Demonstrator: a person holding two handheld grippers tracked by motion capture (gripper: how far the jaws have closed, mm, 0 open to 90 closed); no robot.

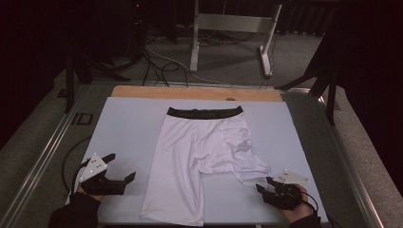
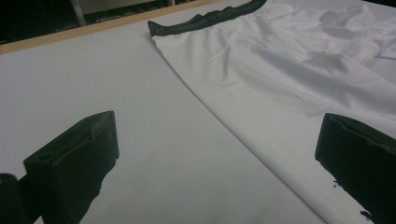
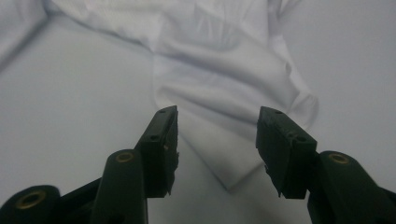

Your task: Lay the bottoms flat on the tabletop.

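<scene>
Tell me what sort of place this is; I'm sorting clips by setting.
Probably a lab or recording studio: white shorts on a covered table, cables across carpet, dark curtains around.

I see white shorts (image 1: pixel 199 161) with a black waistband (image 1: pixel 205 112) lying flat on the desk, waistband at the far side. One leg lies long and smooth toward me; the other is bunched and wrinkled, its hem corner at the near right.

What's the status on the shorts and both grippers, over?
Left gripper open beside shorts. Right gripper open, hem corner between jaws, not pinched. Nothing in the way.
</scene>
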